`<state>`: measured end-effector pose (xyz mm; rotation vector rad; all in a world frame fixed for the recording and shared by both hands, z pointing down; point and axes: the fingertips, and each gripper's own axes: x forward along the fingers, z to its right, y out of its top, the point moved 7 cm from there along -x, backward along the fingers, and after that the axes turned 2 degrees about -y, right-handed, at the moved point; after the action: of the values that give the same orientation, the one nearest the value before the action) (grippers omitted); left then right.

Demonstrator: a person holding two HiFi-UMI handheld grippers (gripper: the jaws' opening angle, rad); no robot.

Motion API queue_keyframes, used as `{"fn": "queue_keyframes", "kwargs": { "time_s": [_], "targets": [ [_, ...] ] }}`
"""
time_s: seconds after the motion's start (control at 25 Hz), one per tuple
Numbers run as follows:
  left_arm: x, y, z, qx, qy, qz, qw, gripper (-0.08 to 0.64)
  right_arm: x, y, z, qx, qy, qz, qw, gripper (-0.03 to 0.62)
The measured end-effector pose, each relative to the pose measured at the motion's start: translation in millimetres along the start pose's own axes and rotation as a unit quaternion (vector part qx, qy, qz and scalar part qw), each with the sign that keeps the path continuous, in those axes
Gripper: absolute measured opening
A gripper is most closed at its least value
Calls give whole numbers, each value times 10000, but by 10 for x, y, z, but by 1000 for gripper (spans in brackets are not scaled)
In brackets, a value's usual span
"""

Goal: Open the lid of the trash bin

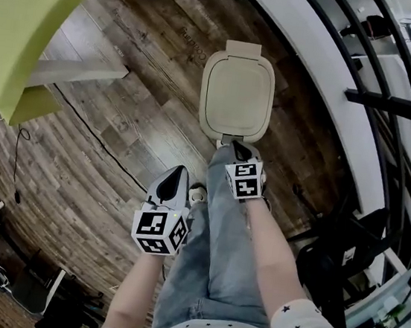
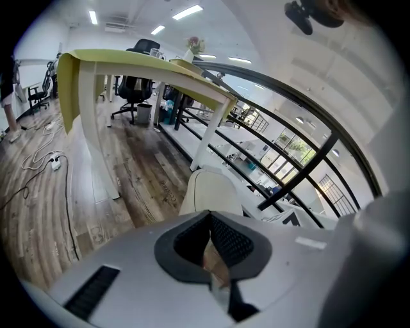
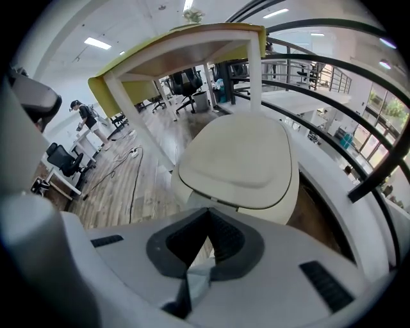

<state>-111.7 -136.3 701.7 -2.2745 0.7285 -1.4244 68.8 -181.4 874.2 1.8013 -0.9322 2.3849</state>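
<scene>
A cream trash bin (image 1: 238, 89) stands on the wood floor, and its lid (image 3: 240, 154) lies flat and closed. My right gripper (image 1: 240, 152) is shut and empty, hovering just at the bin's near front edge. The lid fills the right gripper view straight ahead of the jaws (image 3: 208, 213). My left gripper (image 1: 176, 183) is shut and empty, held lower left and apart from the bin. In the left gripper view the bin (image 2: 211, 191) shows beyond the closed tips (image 2: 209, 215). A leg in jeans (image 1: 216, 228) reaches toward the bin's front; the foot there is hidden.
A yellow-green table (image 1: 30, 16) with a white crossbar (image 1: 75, 71) stands at the left. A black cable (image 1: 84, 115) runs over the floor. A white ledge (image 1: 315, 76) with a black railing (image 1: 383, 100) curves along the right. Dark office chairs (image 1: 336, 252) sit lower right.
</scene>
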Motion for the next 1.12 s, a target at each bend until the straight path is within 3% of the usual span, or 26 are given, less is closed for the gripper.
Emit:
{"fn": "queue_keyframes", "kwargs": {
  "time_s": [0.76,0.96,1.12],
  "targets": [
    [-56,28,89,64,-51,47,10000,12,12,52,7,135,-8,-245,9996,-6],
    [-118,63,107,119,-99,52,9999,12,-47,116,3,470,73,-456,9978,-6],
    [-203,85,149,204,-136,80,9997,12,-211,109,-46,449,97,-328,9984,-6]
  ]
}}
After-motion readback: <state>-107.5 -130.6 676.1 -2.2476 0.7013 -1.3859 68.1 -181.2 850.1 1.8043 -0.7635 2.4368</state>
